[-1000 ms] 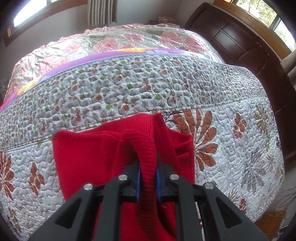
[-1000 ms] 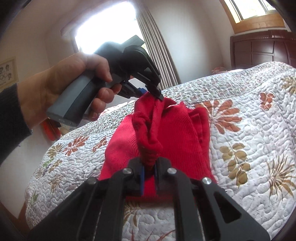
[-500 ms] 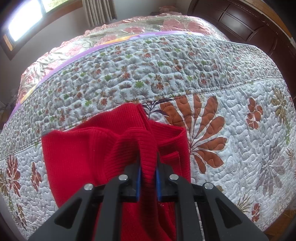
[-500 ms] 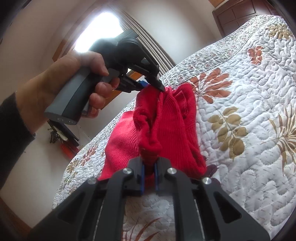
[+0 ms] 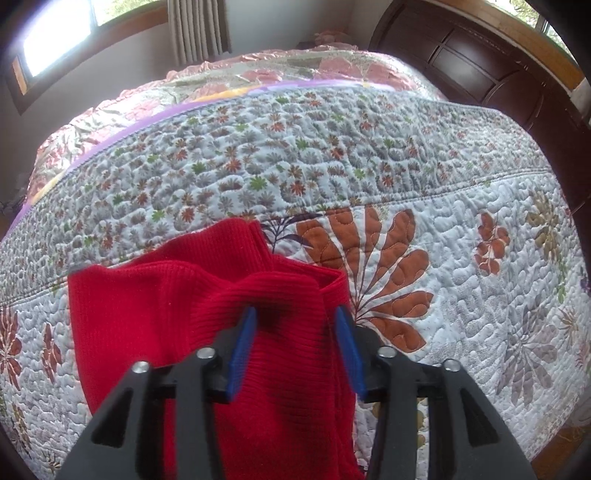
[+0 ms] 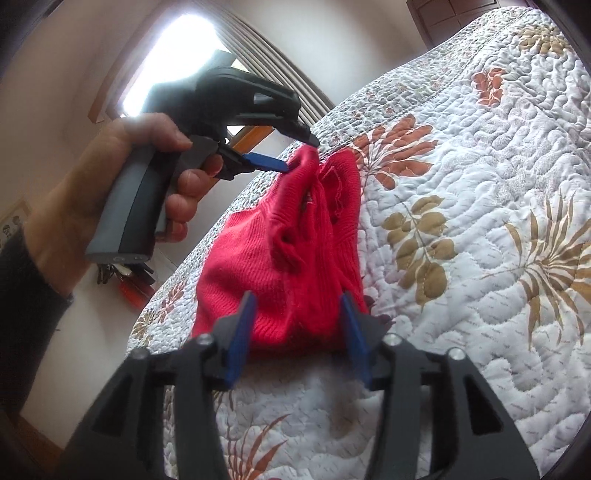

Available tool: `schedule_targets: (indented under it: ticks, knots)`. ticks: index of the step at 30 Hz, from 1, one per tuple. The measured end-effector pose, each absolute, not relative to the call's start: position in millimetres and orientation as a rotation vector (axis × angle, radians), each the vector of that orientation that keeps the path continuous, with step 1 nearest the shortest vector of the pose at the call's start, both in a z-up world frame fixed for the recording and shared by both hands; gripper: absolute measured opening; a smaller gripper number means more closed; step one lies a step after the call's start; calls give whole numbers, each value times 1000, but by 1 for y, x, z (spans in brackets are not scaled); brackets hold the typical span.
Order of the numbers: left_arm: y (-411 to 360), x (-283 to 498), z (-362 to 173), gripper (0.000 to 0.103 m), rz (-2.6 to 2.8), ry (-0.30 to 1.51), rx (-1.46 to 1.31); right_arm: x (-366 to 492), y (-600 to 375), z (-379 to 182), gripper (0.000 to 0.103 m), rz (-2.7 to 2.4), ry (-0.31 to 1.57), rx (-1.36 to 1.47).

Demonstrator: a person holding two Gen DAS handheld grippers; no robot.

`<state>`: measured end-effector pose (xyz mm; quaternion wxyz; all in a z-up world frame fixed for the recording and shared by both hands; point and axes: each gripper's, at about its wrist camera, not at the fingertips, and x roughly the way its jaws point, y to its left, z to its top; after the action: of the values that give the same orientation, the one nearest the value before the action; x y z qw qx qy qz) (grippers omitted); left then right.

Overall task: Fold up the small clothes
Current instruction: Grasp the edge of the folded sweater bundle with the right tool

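We are working over a bed covered by a quilted bedspread (image 5: 461,258), its pale stitched surface puffing in small wavy ridges and printed with rust, tan and grey leaf sprays; a band of tiny flowers (image 5: 295,166) is running across it farther off. Beyond the bed, a dark wooden panelled headboard (image 5: 491,74) is standing at the right, and a pleated curtain (image 5: 199,29) is hanging beside a bright window (image 5: 55,40). Nothing is lying between our tools and the cloth.

The red knit garment (image 5: 207,332) is lying bunched on the bedspread, close to the bed's near edge, its ribbed weave showing fine parallel lines and its thick rolled hem humping up in soft folds.

We are holding the left gripper (image 5: 295,326) with its blue pads spread wide, one on each side of a raised fold, clamping nothing. In the right wrist view this same tool (image 6: 299,155) is sitting at the far end of the garment (image 6: 280,258), gripped by a hand (image 6: 122,192) with a dark sleeve at the wrist. The right gripper (image 6: 297,314) is likewise standing released, its blue pads (image 6: 240,332) flanking the near hem without pinching it.
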<state>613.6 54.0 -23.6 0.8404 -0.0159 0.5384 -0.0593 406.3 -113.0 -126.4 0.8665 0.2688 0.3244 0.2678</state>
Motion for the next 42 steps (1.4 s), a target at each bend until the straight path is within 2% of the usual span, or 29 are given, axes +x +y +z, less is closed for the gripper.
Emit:
schedule_targets:
  ticks: [3,7,11,16,17,18,26,28,34,38,42]
  knots:
    - [65,595,4,66,-205,1036,-89,414,-118,-120,55,651,742,548]
    - [95,555,25,69,-274,965,-140,436,-115,-116,55,773,873,550]
    - [123,501,18,70,-364,948,-142,464,-108,-124,55,852,1069,578]
    - [149,439,0,71,-465,873,-101,490,-109,-139,42,872,1251,646]
    - [150,431,-5,71,-484,869,-88,493,-108,-140,35,854,1274,635]
    - [152,424,-11,71,-497,861,-69,492,-107,-139,33,837,1286,613]
    - [176,405,-38,71,-577,854,-108,488,-94,-139,33,815,1316,558]
    - [182,404,-47,71,-572,871,-131,496,-89,-139,10,819,1321,546]
    - [187,401,-51,70,-590,895,-144,493,-113,-85,6,801,1216,487]
    - [187,403,-56,69,-609,909,-153,489,-118,-99,6,767,1245,483]
    - [189,407,-67,69,-617,939,-176,484,-110,-123,21,792,1276,447]
